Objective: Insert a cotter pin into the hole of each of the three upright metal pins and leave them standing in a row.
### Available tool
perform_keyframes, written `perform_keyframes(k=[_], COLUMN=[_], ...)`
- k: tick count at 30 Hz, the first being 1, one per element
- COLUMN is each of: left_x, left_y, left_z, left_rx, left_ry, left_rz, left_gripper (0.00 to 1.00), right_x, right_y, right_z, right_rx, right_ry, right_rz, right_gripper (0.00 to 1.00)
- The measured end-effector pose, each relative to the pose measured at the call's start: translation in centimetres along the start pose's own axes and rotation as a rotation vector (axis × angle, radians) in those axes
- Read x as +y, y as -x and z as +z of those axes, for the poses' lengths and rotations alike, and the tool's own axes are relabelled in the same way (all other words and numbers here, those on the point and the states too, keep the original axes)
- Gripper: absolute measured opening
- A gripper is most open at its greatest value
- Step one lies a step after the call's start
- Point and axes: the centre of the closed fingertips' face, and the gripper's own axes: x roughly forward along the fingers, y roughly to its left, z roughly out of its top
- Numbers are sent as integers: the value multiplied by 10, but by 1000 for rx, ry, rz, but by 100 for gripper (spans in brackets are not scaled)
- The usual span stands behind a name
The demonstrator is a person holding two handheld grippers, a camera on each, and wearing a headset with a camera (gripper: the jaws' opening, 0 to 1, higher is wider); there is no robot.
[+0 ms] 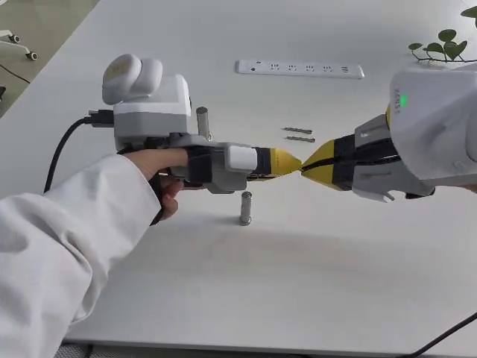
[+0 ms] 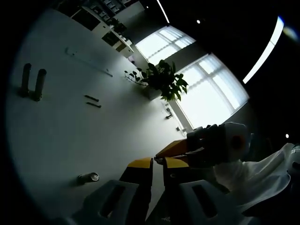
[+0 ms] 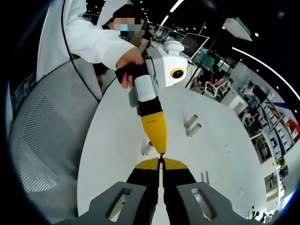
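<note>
My two grippers meet tip to tip above the white table. The left gripper comes in from the left, its yellow jaws nearly together with a narrow slit between them. The right gripper is shut, and a thin cotter pin pokes from its tips toward the left gripper's tip. One metal pin stands upright just below the tips. Two more metal pins stand side by side farther back, one of them showing behind the left gripper. Two loose cotter pins lie on the table.
A white power strip lies at the far side of the table and a potted plant at the far right corner. A black cable trails from the left gripper. A person's white sleeve crosses the near left.
</note>
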Motion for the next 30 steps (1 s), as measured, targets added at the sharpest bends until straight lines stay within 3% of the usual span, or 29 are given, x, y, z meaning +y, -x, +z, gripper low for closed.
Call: perform_keyframes(k=[17, 30], left_x=[-1, 0], left_y=[0, 1], left_z=[0, -1], left_rx=[4, 7], left_ry=[41, 31], left_rz=[-14, -7], left_gripper=[2, 0], right_x=[2, 4], right_y=[3, 4], right_z=[5, 7], right_rx=[9, 6], right_ry=[49, 75], right_rz=[0, 16], right_gripper=[0, 0])
